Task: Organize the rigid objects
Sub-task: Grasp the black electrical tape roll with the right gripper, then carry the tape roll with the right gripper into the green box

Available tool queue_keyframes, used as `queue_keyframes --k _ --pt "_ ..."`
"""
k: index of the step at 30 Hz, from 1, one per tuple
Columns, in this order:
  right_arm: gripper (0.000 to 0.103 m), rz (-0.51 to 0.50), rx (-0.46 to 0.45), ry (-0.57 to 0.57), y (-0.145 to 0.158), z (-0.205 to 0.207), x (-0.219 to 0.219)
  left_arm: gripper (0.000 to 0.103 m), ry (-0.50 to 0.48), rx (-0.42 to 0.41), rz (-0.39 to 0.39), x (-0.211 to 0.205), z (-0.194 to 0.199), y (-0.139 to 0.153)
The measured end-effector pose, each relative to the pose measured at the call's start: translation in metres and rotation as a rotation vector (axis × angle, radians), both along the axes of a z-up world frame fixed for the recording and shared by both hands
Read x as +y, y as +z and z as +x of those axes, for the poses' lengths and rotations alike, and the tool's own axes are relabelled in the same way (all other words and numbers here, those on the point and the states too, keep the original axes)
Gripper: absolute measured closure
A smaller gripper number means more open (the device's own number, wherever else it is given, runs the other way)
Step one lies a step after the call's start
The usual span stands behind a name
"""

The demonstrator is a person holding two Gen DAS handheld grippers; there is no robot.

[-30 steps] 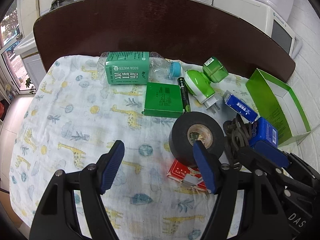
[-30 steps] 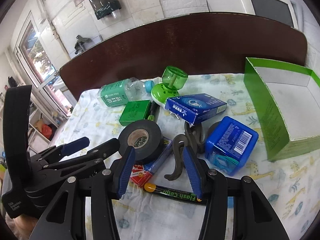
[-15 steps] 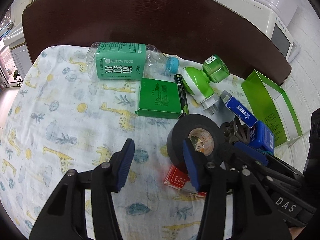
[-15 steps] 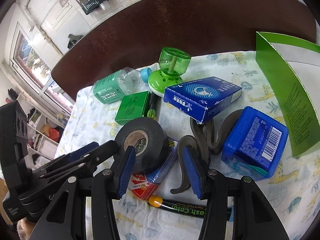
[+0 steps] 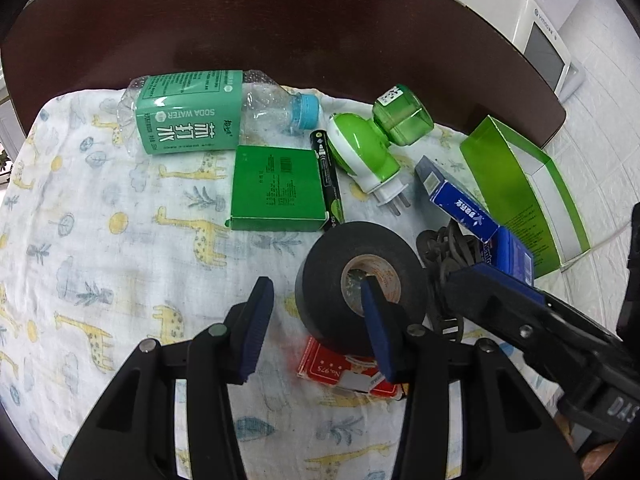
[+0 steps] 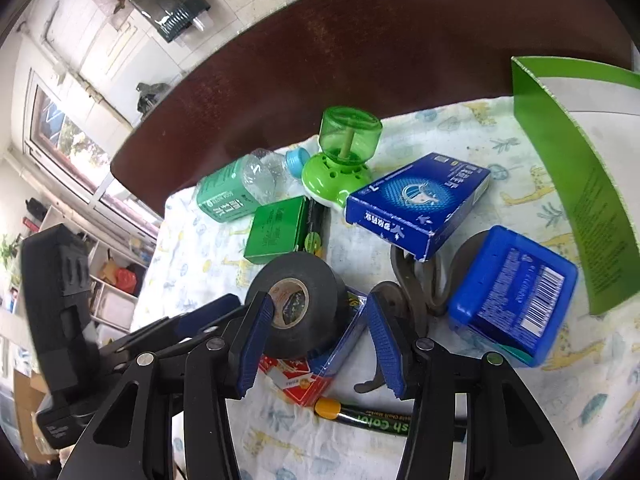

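Observation:
A black tape roll [image 5: 360,280] [image 6: 298,304] leans on a red card box [image 5: 344,372] [image 6: 296,380] on the giraffe-print cloth. My left gripper [image 5: 316,328] is open; its right finger reaches to the roll's core and its left finger stands left of the roll. My right gripper [image 6: 316,340] is open, its jaws either side of the roll's near right part. A green box [image 5: 278,190] [image 6: 276,234], a soda water bottle [image 5: 192,116] [image 6: 232,196] and a green plug-in vaporizer [image 5: 368,152] [image 6: 340,160] lie beyond.
A long blue carton [image 6: 416,204] [image 5: 460,208], a blue plastic case [image 6: 512,296] and dark hooks [image 6: 412,280] lie to the right. An open green tray box [image 5: 524,192] [image 6: 580,152] stands at far right. A chalk marker [image 6: 384,420] lies near me. A dark headboard [image 5: 280,20] runs behind.
Both grippers have moved forward toward the tape roll. The left gripper's right finger now overlaps the roll's core; the right gripper's jaws now flank the roll.

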State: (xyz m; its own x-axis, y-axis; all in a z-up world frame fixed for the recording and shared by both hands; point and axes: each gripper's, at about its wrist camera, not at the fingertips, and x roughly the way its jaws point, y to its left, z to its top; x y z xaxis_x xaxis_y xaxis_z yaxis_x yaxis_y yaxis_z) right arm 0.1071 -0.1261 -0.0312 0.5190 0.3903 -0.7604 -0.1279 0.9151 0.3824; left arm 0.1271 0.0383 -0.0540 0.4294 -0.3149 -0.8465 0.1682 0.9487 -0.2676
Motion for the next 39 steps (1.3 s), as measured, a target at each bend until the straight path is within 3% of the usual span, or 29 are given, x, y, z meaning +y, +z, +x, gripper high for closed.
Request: queue_keyframes --k 3,8,15,23,27,33,39 --pt "0.051 -0.01 -0.023 0.007 0.006 -0.002 0.0 0.073 -0.008 0.033 0.018 -0.005 0.007 -0.005" --pt "0.051 -0.028 -0.003 -0.006 0.005 -0.001 -0.007 0.073 0.017 0.044 0.055 0.009 0.0 -0.003" --pt "0.051 -0.046 -0.039 0.101 0.004 -0.007 0.018 0.077 0.063 0.064 -0.005 0.042 -0.025 -0.009" --pt "0.051 -0.034 0.075 0.16 -0.026 -0.006 0.049 0.076 0.058 0.015 -0.058 0.057 -0.045 -0.003" --pt "0.051 -0.064 0.077 0.151 -0.029 -0.007 0.051 0.075 0.049 0.051 -0.128 0.064 -0.044 -0.013" --pt "0.071 -0.072 0.095 0.18 -0.03 -0.01 0.056 0.079 0.047 0.052 -0.132 0.059 -0.042 -0.015" --pt "0.071 -0.028 0.115 0.188 -0.031 -0.011 0.051 0.079 0.055 0.025 -0.079 0.053 -0.047 -0.006"
